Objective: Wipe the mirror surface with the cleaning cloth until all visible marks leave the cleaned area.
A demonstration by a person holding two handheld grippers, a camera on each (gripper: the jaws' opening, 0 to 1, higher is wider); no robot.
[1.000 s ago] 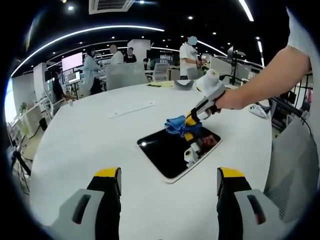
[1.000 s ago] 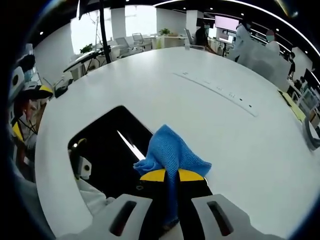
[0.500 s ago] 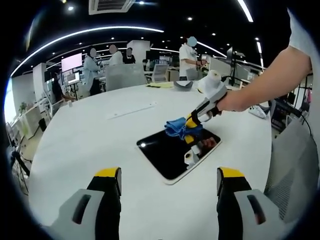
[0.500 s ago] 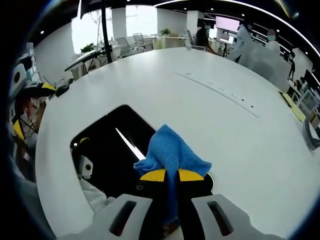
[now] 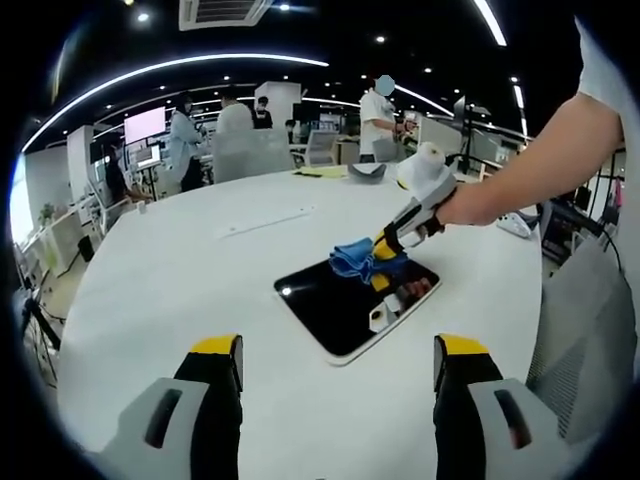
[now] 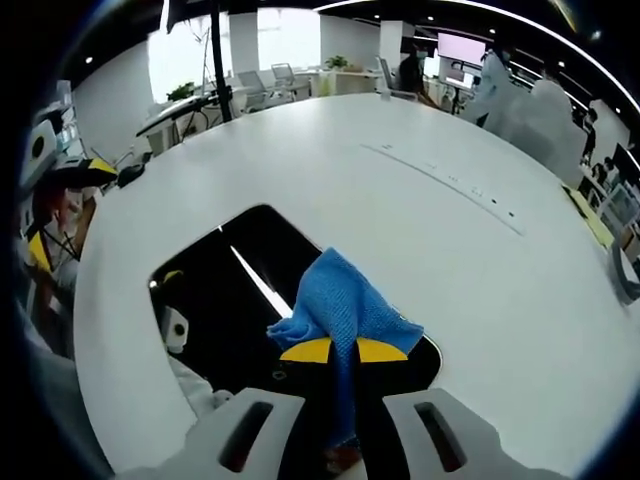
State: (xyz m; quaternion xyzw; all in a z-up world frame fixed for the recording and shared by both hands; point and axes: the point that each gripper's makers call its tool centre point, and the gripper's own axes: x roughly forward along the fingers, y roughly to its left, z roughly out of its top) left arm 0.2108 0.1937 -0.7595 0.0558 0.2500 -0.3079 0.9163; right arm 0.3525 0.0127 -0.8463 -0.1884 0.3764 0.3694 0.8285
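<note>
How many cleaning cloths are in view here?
1. A blue cloth is clamped in the right tool and hangs over the far corner of the mirror. The left gripper view shows no second one.

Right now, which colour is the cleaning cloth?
Blue; the cleaning cloth, clearest in the right gripper view.

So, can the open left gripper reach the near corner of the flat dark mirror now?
Probably yes: the left gripper faces the dark mirror across bare white table; the right gripper with the blue cloth works the far edge.
</note>
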